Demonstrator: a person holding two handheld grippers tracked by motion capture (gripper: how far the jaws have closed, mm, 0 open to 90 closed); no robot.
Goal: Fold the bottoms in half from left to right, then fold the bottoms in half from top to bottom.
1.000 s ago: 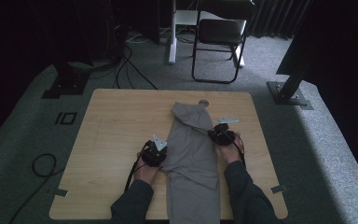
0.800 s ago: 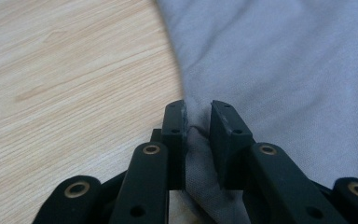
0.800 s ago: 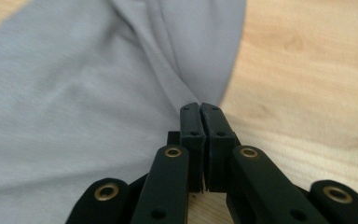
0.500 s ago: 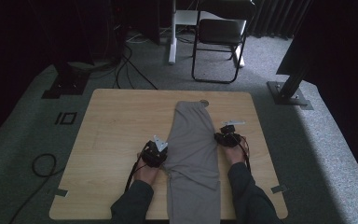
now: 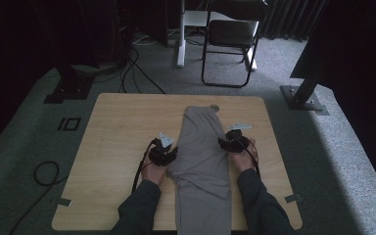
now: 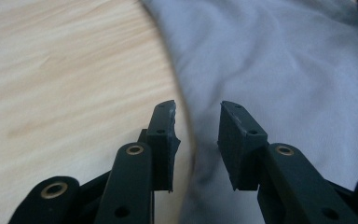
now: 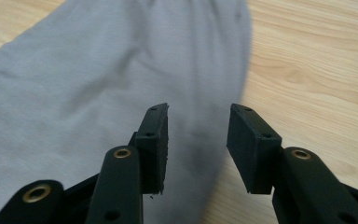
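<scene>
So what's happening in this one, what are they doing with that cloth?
A person at a light wooden table is working on a long, folded grey cloth garment that runs down the table's middle and hangs over the near edge. The left gripper sits at the cloth's left edge, the right gripper at its right edge. Both sets of jaws have just been opening and now stand apart over the fabric edge, pressing on nothing, so the cloth lies released.

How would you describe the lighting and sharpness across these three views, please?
High view: dim, dark surroundings, daylight patch on the carpet at right. Left gripper view: bright, grey garment soft, edge blurred near the pads. Right gripper view: bright, the garment's edge smeared against the wooden table.
</scene>
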